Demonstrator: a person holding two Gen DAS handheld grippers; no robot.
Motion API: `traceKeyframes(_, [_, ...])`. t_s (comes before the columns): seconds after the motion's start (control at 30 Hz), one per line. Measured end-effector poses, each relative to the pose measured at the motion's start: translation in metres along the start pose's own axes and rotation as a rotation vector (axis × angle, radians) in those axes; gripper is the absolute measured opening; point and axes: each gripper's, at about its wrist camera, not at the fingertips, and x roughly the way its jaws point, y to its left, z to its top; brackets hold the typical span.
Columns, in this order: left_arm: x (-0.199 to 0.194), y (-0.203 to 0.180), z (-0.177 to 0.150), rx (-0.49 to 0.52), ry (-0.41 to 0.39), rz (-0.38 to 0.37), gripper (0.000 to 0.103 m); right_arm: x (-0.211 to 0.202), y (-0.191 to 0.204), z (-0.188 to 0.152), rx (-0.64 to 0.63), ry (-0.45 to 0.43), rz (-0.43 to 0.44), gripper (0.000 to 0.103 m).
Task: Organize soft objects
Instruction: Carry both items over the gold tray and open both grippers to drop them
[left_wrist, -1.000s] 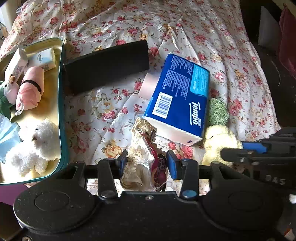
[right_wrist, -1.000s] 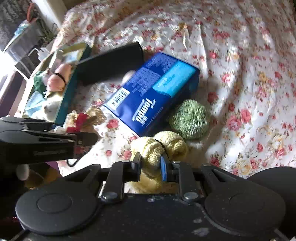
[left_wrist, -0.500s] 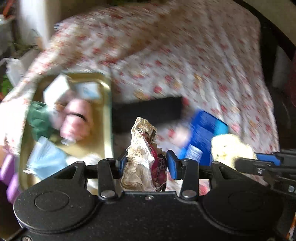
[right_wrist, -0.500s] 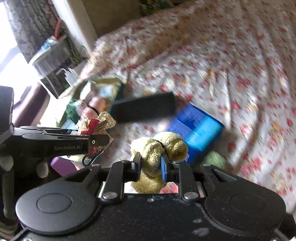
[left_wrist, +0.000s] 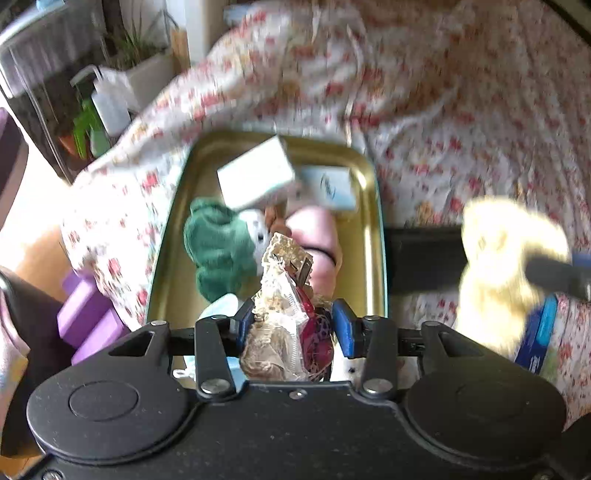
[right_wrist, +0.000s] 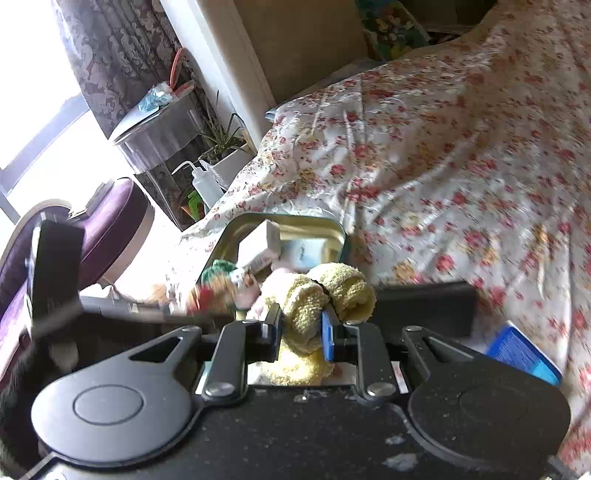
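Observation:
My left gripper (left_wrist: 291, 325) is shut on a beige lace sachet (left_wrist: 280, 317) with red inside, held above the gold tray (left_wrist: 369, 221) on the bed. The tray holds a green plush (left_wrist: 214, 247), a pink roll (left_wrist: 317, 236) with a black band, and two white tissue packs (left_wrist: 255, 177). My right gripper (right_wrist: 301, 332) is shut on a yellow rolled towel (right_wrist: 321, 291), which also shows blurred at the right of the left wrist view (left_wrist: 506, 258). In the right wrist view the tray (right_wrist: 332, 225) lies just beyond the towel.
A black flat case (right_wrist: 424, 306) lies right of the tray. A blue tissue pack (right_wrist: 524, 354) sits on the floral bedspread (right_wrist: 461, 147). Left of the bed are a purple chair (right_wrist: 110, 229), potted plants, a squeeze bottle (right_wrist: 205, 184) and purple blocks (left_wrist: 85, 317).
Both grippers have lifted and swung left from beside the blue tissue pack to over the tray, still holding the sachet and the yellow towel. The views are motion-blurred.

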Motion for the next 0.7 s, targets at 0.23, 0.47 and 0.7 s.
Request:
traceKeyframes(0.23, [0.007, -0.012, -0.003, 0.031, 0.033, 0.062, 0.055, 0.049, 0.014, 0.03, 0.003, 0.02, 0.002, 0.024])
traceKeyframes(0.47, [0.005, -0.009, 0.002, -0.006, 0.01, 0.1, 0.065, 0.085, 0.018, 0.042, -0.016, 0.03, 0.015, 0.033])
traceKeyframes(0.7, [0.007, -0.006, 0.002, -0.018, 0.019, 0.104, 0.065, 0.076, 0.008, 0.038, -0.038, -0.012, -0.044, 0.046])
